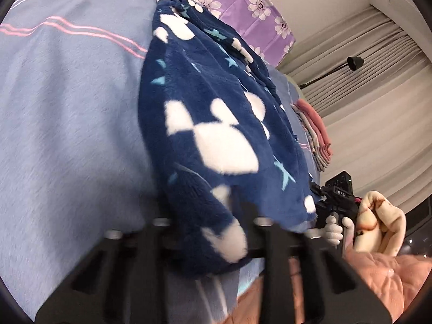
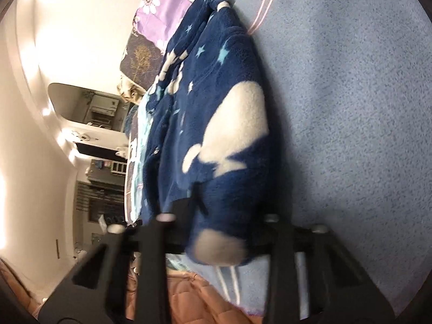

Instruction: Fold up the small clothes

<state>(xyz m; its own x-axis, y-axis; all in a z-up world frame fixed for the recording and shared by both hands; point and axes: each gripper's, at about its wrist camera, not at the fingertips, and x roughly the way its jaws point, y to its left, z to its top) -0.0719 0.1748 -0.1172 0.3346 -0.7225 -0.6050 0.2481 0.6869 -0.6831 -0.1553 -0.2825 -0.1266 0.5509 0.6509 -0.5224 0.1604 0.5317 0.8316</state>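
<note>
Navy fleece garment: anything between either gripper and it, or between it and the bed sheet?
Nothing visible. The left gripper and right gripper each pinch the near edge of the navy fleece garment, fabric between the fingers. It lies straight on the blue sheet; the folded stack sits off to one side.

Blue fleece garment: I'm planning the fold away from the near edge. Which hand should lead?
Neither clearly: left gripper and right gripper each pinch the garment's near edge. Lift together.

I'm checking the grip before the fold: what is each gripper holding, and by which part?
Both hold the navy fleece garment by its near edge: the left gripper at one end, the right gripper at the other.
</note>
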